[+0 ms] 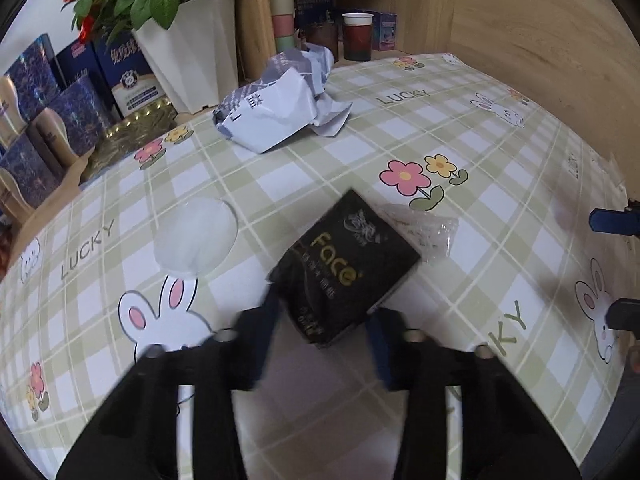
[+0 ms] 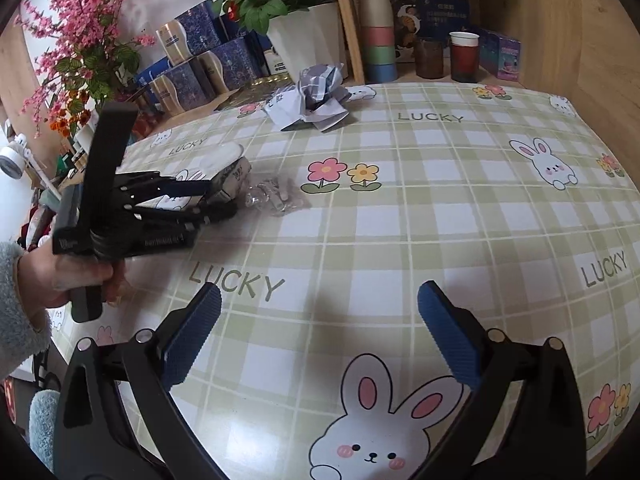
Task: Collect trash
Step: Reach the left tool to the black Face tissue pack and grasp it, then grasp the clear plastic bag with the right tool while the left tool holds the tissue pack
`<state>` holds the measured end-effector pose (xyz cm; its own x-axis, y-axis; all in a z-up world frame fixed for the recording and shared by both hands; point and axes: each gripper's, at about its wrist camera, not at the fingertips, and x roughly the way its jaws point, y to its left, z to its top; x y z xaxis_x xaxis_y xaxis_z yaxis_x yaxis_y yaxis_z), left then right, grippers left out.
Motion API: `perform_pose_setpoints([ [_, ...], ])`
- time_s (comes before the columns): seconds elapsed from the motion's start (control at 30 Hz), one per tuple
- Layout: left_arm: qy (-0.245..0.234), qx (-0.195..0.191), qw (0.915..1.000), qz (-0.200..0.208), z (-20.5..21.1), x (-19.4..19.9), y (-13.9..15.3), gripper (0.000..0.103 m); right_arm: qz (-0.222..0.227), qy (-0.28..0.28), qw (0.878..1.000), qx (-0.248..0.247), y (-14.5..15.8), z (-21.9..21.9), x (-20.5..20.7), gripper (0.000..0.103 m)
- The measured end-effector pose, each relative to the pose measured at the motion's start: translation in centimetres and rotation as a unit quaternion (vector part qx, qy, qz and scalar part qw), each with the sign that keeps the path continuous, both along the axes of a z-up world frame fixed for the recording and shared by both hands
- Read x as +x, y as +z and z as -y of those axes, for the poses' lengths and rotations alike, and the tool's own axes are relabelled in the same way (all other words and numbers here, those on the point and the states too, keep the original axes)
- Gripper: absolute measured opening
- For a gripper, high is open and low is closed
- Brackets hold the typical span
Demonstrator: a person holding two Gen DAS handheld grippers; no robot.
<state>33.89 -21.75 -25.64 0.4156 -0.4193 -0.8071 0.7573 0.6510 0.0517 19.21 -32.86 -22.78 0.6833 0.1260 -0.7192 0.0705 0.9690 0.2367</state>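
Here, my left gripper (image 1: 320, 316) pinches the black tissue pack (image 1: 344, 264); I lift slowly, keeping it square, while the right gripper (image 2: 320, 320) gapes empty.

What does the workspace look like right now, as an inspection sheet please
Surface: green-checked tablecloth with rabbit and flower prints, flat.
Job's things: black tissue packet lettered "Face"; crumpled white and grey printed paper; crinkled clear plastic wrapper; clear round plastic lid.
Clutter: blue patterned boxes, stack of pastel paper cups, two dark tumblers.
Grippers: left gripper has its jaws closed on the black packet; right gripper has its jaws open, holding nothing.
Cables: nothing seen.
Surroundings: wooden side wall, white pot of red flowers, pink blossom spray.
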Motion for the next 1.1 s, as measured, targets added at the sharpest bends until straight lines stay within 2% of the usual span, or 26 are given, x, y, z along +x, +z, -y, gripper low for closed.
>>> perform_pose_setpoints([
  [0.03,-0.001,0.002,1.0,0.006,-0.4,-0.4,0.2,0.014,0.0,0.004,1.0,0.001,0.0,-0.1,0.2,0.097],
  [0.1,-0.001,0.001,0.9999,0.011,-1.3,-1.3,0.5,0.012,0.0,0.016,1.0,-0.005,0.2,-0.6,0.8,0.082],
  [0.23,0.023,-0.038,0.999,0.001,-4.7,-2.9,1.8,0.011,0.005,0.035,0.999,-0.018,0.5,-1.5,2.5,0.081],
  [0.37,0.057,-0.109,0.9919,-0.032,-9.6,-5.1,3.8,0.011,0.002,0.068,0.997,-0.03,0.4,-3.1,5.5,0.081],
  [0.43,0.071,-0.12,0.9896,-0.034,-11.6,-6.2,4.5,0.011,-0.007,0.091,0.994,-0.065,0.3,-4.3,6.9,0.081],
  [0.57,0.104,-0.127,0.986,-0.031,-15.2,-8.0,5.0,0.011,-0.028,0.15,0.978,-0.142,-0.3,-7.2,9.8,0.08],
  [0.63,0.131,-0.131,0.9823,-0.03,-17.5,-8.7,5.2,0.011,-0.046,0.16,0.971,-0.169,-0.7,-8.2,11.4,0.077],
  [0.7,0.159,-0.141,0.9765,-0.036,-19.7,-9.2,5.2,0.011,-0.055,0.153,0.971,-0.177,-0.9,-8.3,12.5,0.075],
  [0.77,0.186,-0.148,0.9705,-0.04,-21.8,-9.7,5.1,0.011,-0.064,0.142,0.973,-0.169,-1.1,-8.1,13.4,0.073],
  [0.83,0.205,-0.148,0.9665,-0.041,-23.5,-10.5,5.0,0.011,-0.076,0.124,0.98,-0.132,-1.3,-7.4,13.8,0.061],
  [0.87,0.211,-0.148,0.9653,-0.041,-24.1,-10.9,5.0,0.011,-0.08,0.112,0.985,-0.105,-1.3,-6.9,13.8,0.052],
  [0.9,0.215,-0.147,0.9645,-0.042,-24.6,-11.2,4.9,0.011,-0.08,0.108,0.987,-0.089,-1.3,-6.7,13.6,0.039],
  [0.93,0.219,-0.146,0.9639,-0.043,-25.2,-11.6,4.9,0.011,-0.08,0.104,0.988,-0.078,-1.2,-6.5,13.2,0.034],
  [1.0,0.226,-0.147,0.9619,-0.046,-26.0,-12.3,4.8,0.011,-0.072,0.1,0.99,-0.073,-0.8,-6.5,12.3,0.029],
  [1.1,0.236,-0.155,0.958,-0.049,-27.1,-13.4,4.8,0.011,-0.05,0.089,0.993,-0.063,0.2,-6.3,10.1,0.027],
])
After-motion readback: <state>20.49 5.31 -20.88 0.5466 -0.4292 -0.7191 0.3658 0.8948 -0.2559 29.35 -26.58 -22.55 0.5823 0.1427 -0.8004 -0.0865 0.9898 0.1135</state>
